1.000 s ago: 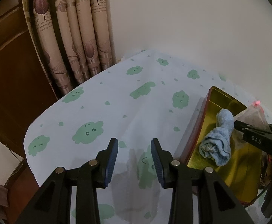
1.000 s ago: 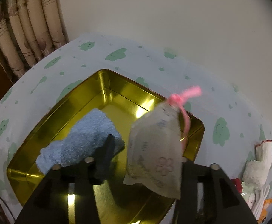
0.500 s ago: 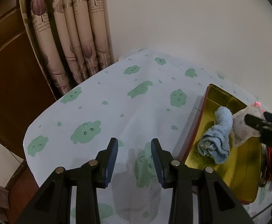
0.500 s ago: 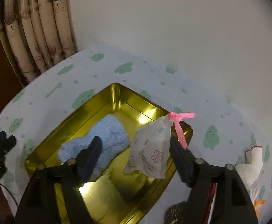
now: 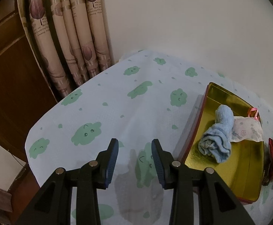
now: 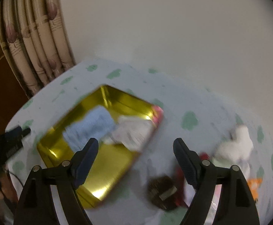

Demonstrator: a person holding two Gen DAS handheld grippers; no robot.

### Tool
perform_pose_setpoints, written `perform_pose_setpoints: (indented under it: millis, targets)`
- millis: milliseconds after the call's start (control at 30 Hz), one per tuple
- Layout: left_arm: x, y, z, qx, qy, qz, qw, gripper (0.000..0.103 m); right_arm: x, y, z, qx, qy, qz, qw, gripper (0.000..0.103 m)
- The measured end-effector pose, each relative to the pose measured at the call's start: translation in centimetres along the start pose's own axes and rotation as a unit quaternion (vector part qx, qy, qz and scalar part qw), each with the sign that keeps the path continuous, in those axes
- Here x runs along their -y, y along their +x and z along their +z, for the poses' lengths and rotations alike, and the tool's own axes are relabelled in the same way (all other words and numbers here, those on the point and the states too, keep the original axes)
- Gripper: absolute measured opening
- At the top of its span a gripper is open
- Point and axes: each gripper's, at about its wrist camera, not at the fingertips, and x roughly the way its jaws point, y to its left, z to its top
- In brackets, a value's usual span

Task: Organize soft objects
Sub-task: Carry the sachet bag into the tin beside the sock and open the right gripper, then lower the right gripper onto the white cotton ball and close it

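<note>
A gold tin tray point(image 5: 194, 131) sits on the cloud-print tablecloth. Inside it lie a rolled light-blue towel point(image 5: 219, 136) and a white flowered sachet point(image 5: 249, 131) with a pink ribbon, leaning against each other. My left gripper point(image 5: 134, 150) hovers open over bare cloth to the left of the tray, with nothing between its fingers. The right wrist view is blurred by motion. It shows my right gripper point(image 6: 136, 144) open wide and empty, above the tray point(image 6: 102, 178), with the towel point(image 6: 91, 125) and the sachet point(image 6: 134, 131) below it.
Right of the tray lies a pile of soft items: a white piece point(image 6: 237, 146), something red point(image 6: 179, 187) and a dark brown object point(image 6: 161, 187). Patterned curtains point(image 5: 76, 37) and a wooden door stand at the table's far left; a white wall lies behind.
My right gripper has let go of the sachet, which now lies in the tray by the towel. It opened wide and drew back and up, out of the left wrist view. The left gripper stayed put.
</note>
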Motion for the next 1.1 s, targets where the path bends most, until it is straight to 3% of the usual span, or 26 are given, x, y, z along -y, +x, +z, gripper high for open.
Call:
perform_pose_setpoints:
  millis: [133,400,533,633,767,900,1100]
  targets:
    - [0.3,-0.2,-0.1,0.003,0.008,0.002,1.0000,0.037,3.7,-1.7,-3.4,-0.004,0.012,-0.040,0.999,0.077]
    - [1.2,-0.4,-0.3,0.009,0.029,0.004,0.9995,0.037,15.4,-4.9,-9.1,-0.023,0.108,-0.128,0.986,0.074]
    - [1.9,-0.6,-0.5,0.014,0.045,0.005,0.9989,0.037,18.8,-5.1,-11.5,-0.038,0.142,-0.142,0.979,0.070]
    - [2.6,-1.0,-0.7,0.023,0.060,0.008,0.9979,0.037,19.6,-5.1,-13.1,-0.041,0.154,-0.133,0.978,0.068]
    - [3.7,-1.6,-1.0,0.032,0.083,-0.005,0.9960,0.037,19.0,-4.2,-15.1,-0.051,0.151,-0.121,0.980,0.059]
    - [5.7,-2.6,-1.6,0.040,0.119,-0.024,0.9918,0.037,19.1,-3.4,-16.7,-0.052,0.162,-0.110,0.979,0.050]
    - [9.7,-4.6,-2.8,0.034,0.167,-0.063,0.9833,0.037,19.9,-2.5,-17.2,-0.046,0.177,-0.096,0.978,0.046]
